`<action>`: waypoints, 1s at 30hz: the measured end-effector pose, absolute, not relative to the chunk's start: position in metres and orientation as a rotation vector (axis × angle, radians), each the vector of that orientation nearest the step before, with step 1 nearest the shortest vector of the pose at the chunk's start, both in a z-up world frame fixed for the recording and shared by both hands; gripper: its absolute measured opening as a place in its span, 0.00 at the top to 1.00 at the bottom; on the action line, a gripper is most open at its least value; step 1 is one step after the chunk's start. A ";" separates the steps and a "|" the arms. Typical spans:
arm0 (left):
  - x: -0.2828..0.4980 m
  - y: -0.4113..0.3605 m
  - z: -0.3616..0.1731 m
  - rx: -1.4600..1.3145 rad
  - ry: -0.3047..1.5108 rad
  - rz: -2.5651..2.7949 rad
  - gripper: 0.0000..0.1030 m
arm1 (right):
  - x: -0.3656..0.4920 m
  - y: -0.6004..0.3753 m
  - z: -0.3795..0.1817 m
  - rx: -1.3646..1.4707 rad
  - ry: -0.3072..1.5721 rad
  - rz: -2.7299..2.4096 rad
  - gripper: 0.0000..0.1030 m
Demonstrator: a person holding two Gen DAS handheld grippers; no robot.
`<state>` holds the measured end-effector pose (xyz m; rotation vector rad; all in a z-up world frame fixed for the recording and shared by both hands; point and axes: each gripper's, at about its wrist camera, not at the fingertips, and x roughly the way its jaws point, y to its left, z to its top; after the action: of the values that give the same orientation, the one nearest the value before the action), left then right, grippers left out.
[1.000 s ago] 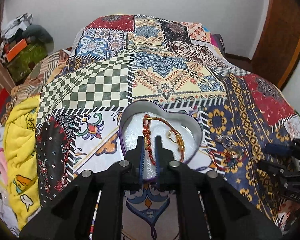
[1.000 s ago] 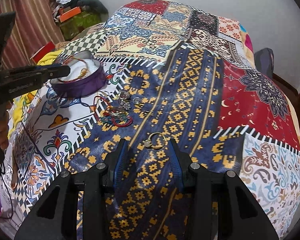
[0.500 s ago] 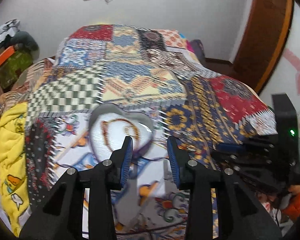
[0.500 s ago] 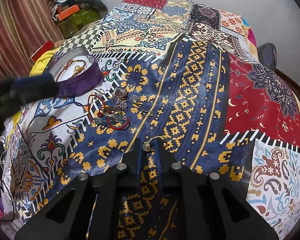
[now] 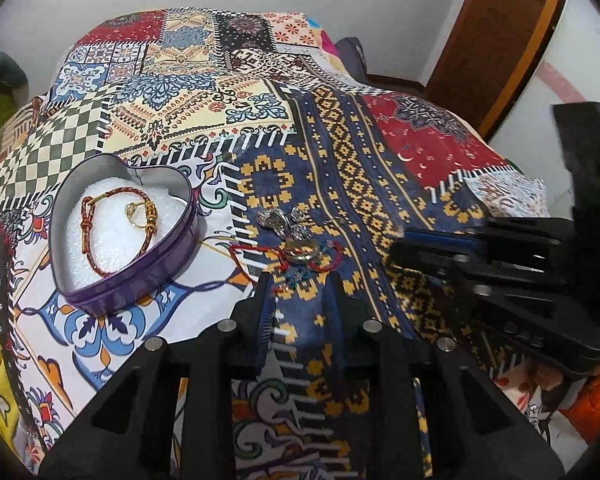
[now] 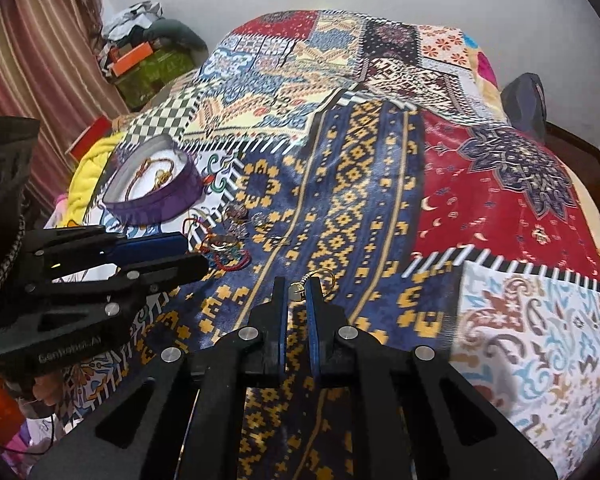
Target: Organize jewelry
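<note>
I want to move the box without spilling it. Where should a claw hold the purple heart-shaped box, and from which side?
Grip the thin upright wall of the box at its near rounded side, one finger inside and one outside, coming down from above. The box is open and sits flat on the bedspread, with a bracelet lying loose inside, so it is probably best kept level.

braided bracelet point(image 5: 116, 228) lies in purple heart tin point(image 5: 140, 276); jewelry pile point(image 5: 296, 252) beside it.

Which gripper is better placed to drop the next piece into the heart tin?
Right. The right gripper is already shut on a gold ring, ready to carry to the heart tin. The left gripper is open, holding nothing, above the jewelry pile.
</note>
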<state>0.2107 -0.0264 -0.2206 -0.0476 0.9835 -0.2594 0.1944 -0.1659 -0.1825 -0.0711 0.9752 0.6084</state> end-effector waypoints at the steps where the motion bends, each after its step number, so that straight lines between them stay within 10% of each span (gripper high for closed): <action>1: 0.213 -0.026 -0.221 -0.054 0.983 -0.258 0.76 | 0.195 -0.168 -0.182 -0.064 0.973 0.607 0.92; 30: 0.221 -0.033 -0.217 -0.045 0.954 -0.237 0.80 | 0.191 -0.178 -0.163 -0.021 0.929 0.603 0.92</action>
<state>0.2208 -0.0330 -0.2166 -0.0451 0.9536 -0.2368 0.1910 -0.1781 -0.1629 -0.0207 0.9294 0.6033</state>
